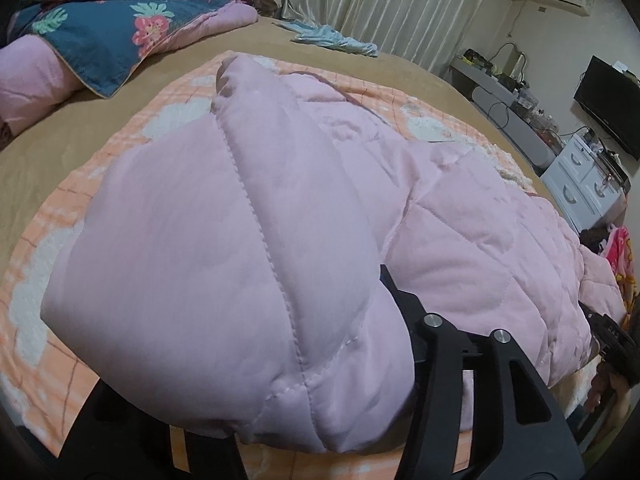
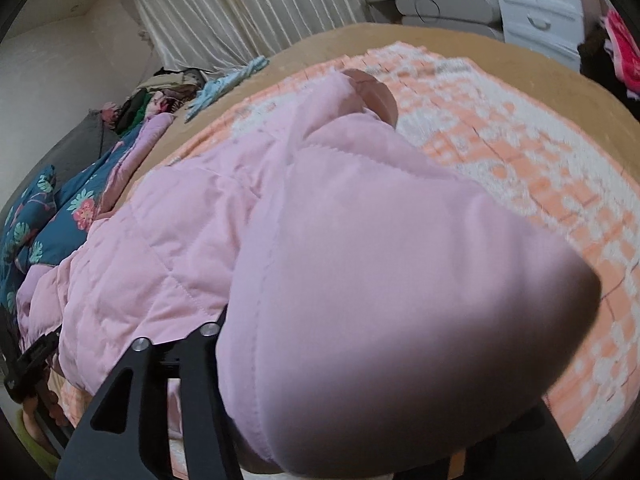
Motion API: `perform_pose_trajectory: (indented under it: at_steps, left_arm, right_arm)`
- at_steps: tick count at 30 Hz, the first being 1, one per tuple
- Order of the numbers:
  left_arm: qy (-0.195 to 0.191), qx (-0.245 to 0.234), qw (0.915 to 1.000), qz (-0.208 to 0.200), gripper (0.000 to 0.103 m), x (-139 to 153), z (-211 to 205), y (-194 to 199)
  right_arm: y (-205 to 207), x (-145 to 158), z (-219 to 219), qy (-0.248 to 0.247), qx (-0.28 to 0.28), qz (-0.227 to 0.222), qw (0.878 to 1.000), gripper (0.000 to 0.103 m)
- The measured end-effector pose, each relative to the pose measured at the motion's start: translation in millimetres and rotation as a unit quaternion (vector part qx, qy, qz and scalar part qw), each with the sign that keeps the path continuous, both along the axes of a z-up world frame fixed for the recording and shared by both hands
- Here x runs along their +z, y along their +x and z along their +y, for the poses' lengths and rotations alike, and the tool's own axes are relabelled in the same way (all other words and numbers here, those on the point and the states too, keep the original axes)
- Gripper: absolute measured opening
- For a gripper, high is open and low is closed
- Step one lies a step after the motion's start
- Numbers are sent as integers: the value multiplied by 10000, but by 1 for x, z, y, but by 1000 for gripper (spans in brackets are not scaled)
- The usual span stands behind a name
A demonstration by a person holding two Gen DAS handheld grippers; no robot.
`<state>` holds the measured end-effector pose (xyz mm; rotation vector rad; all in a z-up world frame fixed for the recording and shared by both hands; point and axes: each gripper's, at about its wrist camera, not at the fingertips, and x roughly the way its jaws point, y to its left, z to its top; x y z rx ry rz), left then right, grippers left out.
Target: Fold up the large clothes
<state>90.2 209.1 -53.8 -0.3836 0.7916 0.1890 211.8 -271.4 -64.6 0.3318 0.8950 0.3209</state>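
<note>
A large pink quilted coat (image 1: 460,216) lies on an orange-and-white checked blanket (image 1: 36,264) spread over the bed. In the left wrist view a thick padded fold of it bulges up between the jaws of my left gripper (image 1: 256,320). One black finger (image 1: 394,288) shows at the fold's right; the other is hidden under the fabric. The right wrist view is a mirror of this: a puffy fold of the coat (image 2: 400,280) fills my right gripper (image 2: 380,320), with one finger (image 2: 220,332) showing. Both pairs of jaws stand apart, and I see no pad pressing the cloth.
The bed has a tan cover (image 1: 80,128). A blue floral quilt (image 1: 92,28) and a clothes pile sit at the far left, a light blue garment (image 1: 332,38) by the curtain (image 1: 400,0). White drawers (image 1: 580,184), a cluttered shelf and a TV (image 1: 608,100) stand beyond the bed's right edge.
</note>
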Motion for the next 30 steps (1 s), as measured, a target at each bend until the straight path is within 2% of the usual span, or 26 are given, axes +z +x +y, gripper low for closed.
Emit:
perform_pose_trajectory:
  at_steps: [5,7,9,12,14,18,25,30]
  left_arm:
    - [-155,30,9999,-6,53,-6,4,-4]
    - [-192,69,9998,4,58,-7,5,-7]
    - [-212,116,9997,32,64,-7,7,-10]
    - [-250,183,9995,66,73,-6,9,-16]
    - [-223,252,9994,118,83,-3,8,-21]
    - [-92,321,9992,201,94,4,8,-32]
    - [-3,332,9993,185,94,20,7,-55]
    - [249,425,9987,88,94,36,3,-75]
  right_arm:
    - [-2,-11,-10,222,-67,146,9996,66]
    - [-3,-14,-15,237,-143,198,9994,80]
    - [-6,-15,-18,183,-257,230,9992,89]
    - [-10,-16,-27,243,-308,266,9989,93]
    - [-13,-15,-32,259,-342,277,9987,94]
    - [-24,-5,-39,130,-356,200,9991,94]
    - [-49,16,-46,-289,-399,-74,9988,97]
    - [-67,36,-52,-548,-478,-398,9966,98]
